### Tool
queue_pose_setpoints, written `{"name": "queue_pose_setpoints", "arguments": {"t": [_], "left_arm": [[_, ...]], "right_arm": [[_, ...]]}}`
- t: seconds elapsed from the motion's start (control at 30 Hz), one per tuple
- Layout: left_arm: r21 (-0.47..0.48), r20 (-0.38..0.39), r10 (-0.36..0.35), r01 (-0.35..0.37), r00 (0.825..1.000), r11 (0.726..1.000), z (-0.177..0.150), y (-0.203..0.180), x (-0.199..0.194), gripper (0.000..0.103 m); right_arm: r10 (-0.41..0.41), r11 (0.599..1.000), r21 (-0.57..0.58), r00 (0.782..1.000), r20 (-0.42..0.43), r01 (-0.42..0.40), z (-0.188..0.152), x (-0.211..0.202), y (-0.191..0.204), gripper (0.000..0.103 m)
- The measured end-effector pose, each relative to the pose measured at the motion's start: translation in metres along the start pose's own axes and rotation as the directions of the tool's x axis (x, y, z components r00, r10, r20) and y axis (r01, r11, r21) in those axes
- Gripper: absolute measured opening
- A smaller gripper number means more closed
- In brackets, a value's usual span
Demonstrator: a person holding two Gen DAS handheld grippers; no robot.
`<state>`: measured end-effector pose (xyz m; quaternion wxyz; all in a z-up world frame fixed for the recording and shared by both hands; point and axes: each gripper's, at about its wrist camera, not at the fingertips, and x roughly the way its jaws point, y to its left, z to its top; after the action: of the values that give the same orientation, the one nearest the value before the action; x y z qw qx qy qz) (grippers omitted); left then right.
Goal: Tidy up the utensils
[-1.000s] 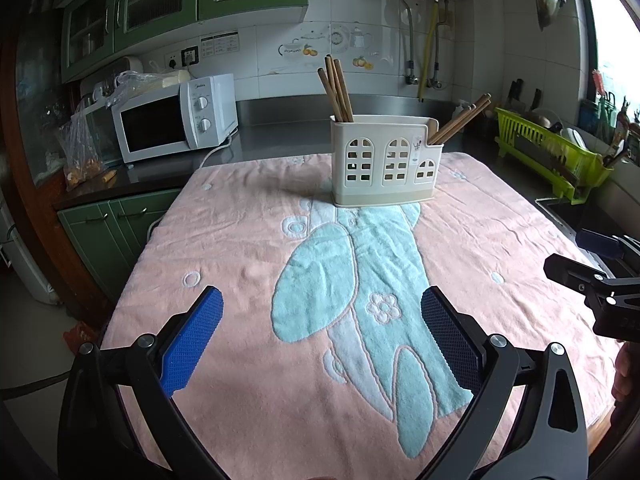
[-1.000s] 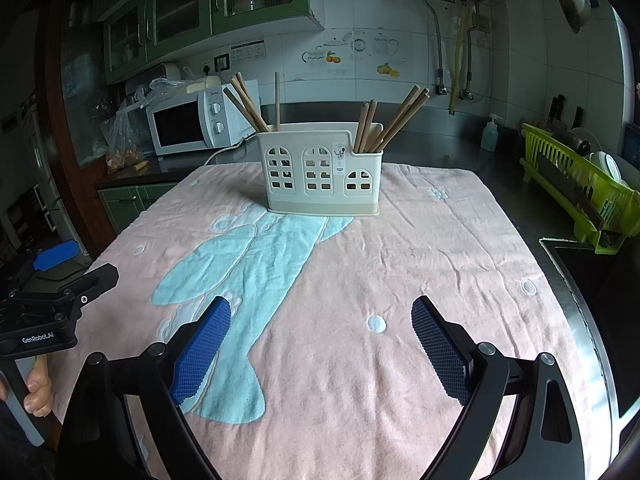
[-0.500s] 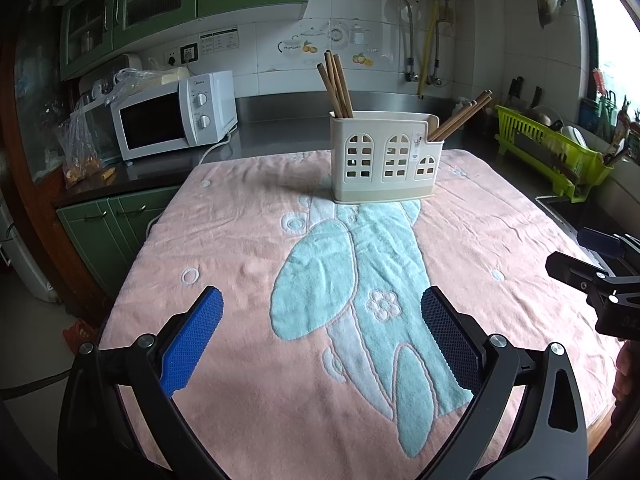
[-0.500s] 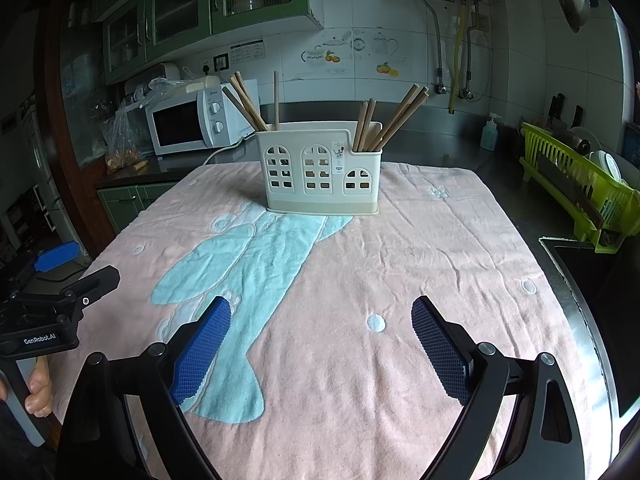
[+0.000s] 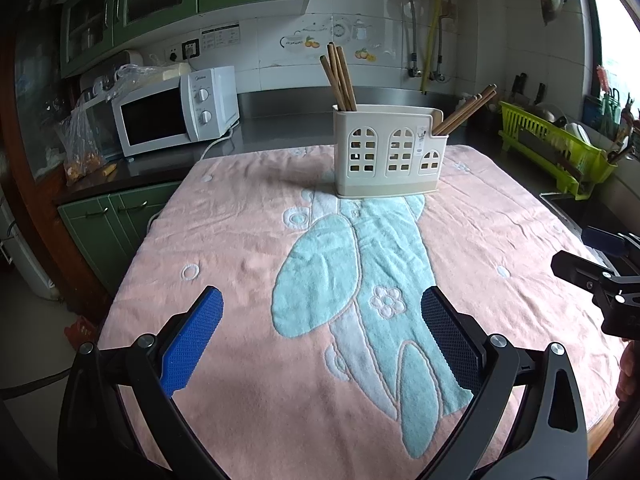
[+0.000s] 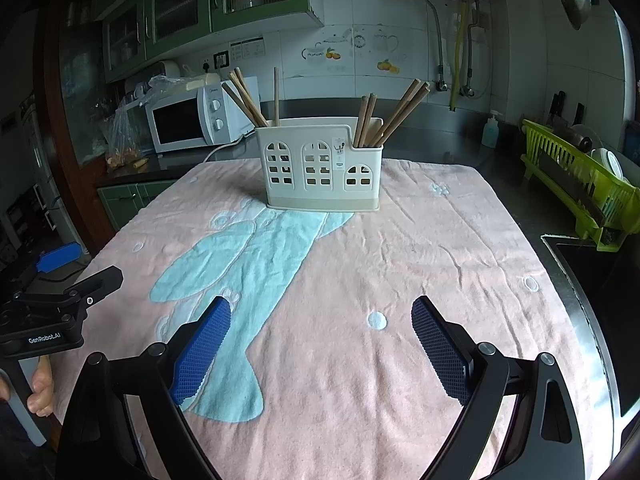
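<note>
- Nearest in the left wrist view, the left gripper (image 5: 322,336) is seen with its 2 blue-padded fingers spread wide, nothing between them, held over a pink towel (image 5: 248,248) with a pale blue animal pattern.
- In the right wrist view, the right gripper (image 6: 321,340) is likewise seen with both fingers spread wide and nothing held, above the same towel (image 6: 440,264).
- Each camera catches the other tool: the right gripper is glimpsed at the right edge of the left view (image 5: 600,276), and the left gripper, labelled GenRobot.AI, is seen at the left edge of the right view (image 6: 52,312), with a person's fingers (image 6: 40,390) wrapped round its handle.
- Farther back, a cream utensil holder (image 5: 386,156) with arched cut-outs stands upright at the far middle of the towel.
- Wooden chopsticks (image 5: 340,78) are held in its taller left compartment, and more lean out of its lower right compartment (image 5: 466,110).
- Only the right view (image 6: 320,160) shows a single upright stick (image 6: 276,96) apart from the left bunch.
- Beyond, a white microwave (image 5: 176,110) sits on the dark counter at left, and a green dish rack (image 5: 556,148) at right.
- A soap bottle (image 6: 490,128) is visible in the right view only.
</note>
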<state>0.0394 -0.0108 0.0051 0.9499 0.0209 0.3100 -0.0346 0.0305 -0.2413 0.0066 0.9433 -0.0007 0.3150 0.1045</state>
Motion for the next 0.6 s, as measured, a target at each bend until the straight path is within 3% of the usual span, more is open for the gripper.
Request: {"name": "queue_pose_setpoints", "arguments": {"t": [0.6], "left_arm": [[0.003, -0.010, 0.012, -0.012, 1.000, 1.000, -0.0024, 0.0007, 0.0047, 0.098]], "right_arm": [[-0.003, 1.000, 0.001, 1.000, -0.009, 0.003, -0.0028, 0.0051, -0.0018, 0.089]]}}
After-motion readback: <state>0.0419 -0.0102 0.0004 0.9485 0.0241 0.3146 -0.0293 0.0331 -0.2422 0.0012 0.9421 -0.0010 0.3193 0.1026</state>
